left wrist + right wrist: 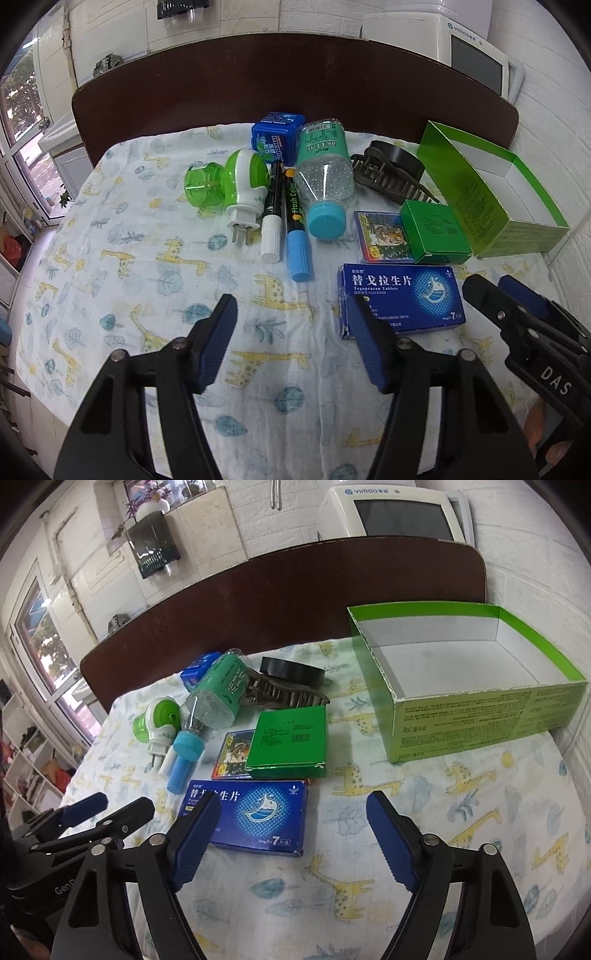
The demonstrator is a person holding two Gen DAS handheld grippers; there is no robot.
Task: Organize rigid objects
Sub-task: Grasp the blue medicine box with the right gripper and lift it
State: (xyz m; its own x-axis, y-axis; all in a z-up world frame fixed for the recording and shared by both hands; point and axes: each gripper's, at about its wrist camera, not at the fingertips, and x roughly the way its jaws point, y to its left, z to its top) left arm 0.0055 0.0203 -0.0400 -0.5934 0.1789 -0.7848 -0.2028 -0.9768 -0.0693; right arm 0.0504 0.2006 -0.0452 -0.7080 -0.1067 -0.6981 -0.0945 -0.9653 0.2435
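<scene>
A blue tablet box point(255, 816) lies on the giraffe-print cloth, just beyond my right gripper point(293, 805), which is open and does not touch it. My left gripper point(291, 314) is open over bare cloth, with the same tablet box point(402, 299) to its right. Behind the box lie a small green box point(291, 738), a card pack point(236, 753), a clear bottle with a blue cap point(325, 173), two markers point(295, 221), a green-and-white plug-in device point(229, 184), a blue container point(277, 136), a hair claw point(391, 177) and a black tape roll point(291, 670).
An open, empty green carton point(480, 716) stands at the right by the white brick wall. A dark brown board point(295, 85) borders the far side of the cloth. A white appliance point(395, 513) stands behind it. Shelves and a window are at the left.
</scene>
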